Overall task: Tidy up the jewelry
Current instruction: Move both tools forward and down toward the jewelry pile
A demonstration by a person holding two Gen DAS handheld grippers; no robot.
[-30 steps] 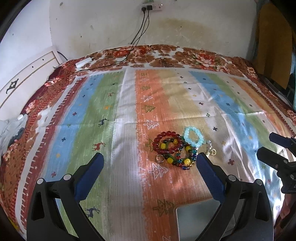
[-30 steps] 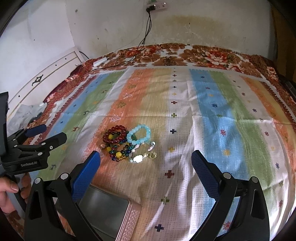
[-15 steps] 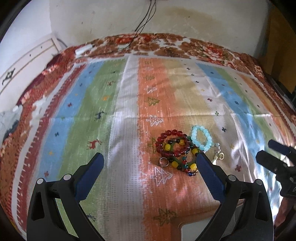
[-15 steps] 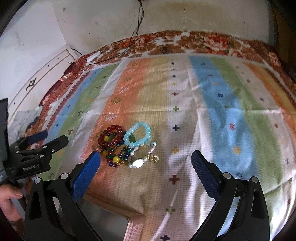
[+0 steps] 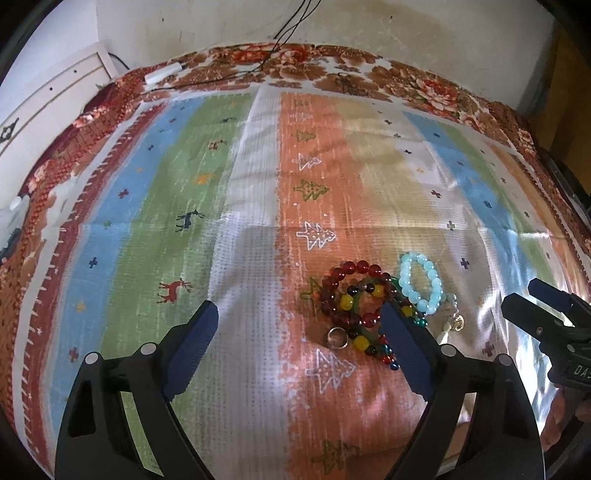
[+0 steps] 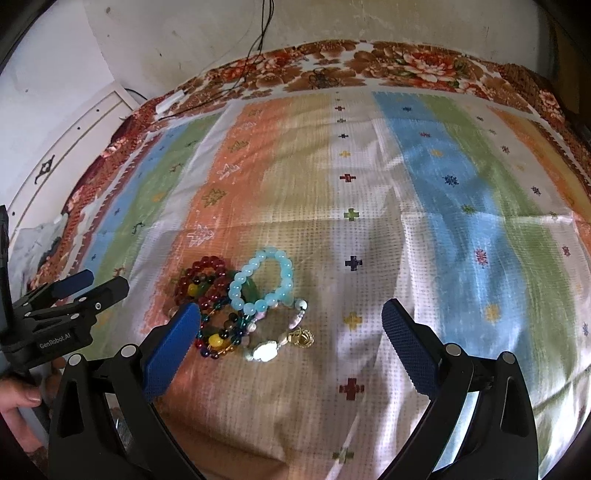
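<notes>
your left claw [image 5: 299, 325] and right claw [image 6: 290, 325], both released, face three bead bracelets: red [image 5: 345, 291], pale blue [image 6: 260, 282], multicoloured [image 6: 218, 334]; one metal ring [image 5: 337, 338]; striped bedspread [image 6: 443, 206], white wall [image 5: 221, 22].

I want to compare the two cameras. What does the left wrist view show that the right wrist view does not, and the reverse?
Only the left wrist view shows the metal ring lying clear beside the bead pile. Only the right wrist view shows the white stone piece and the gold charm plainly, and a hand. Both show the red bracelet, the light blue bracelet, the striped cloth, and both grippers open and empty: left gripper, right gripper.
</notes>
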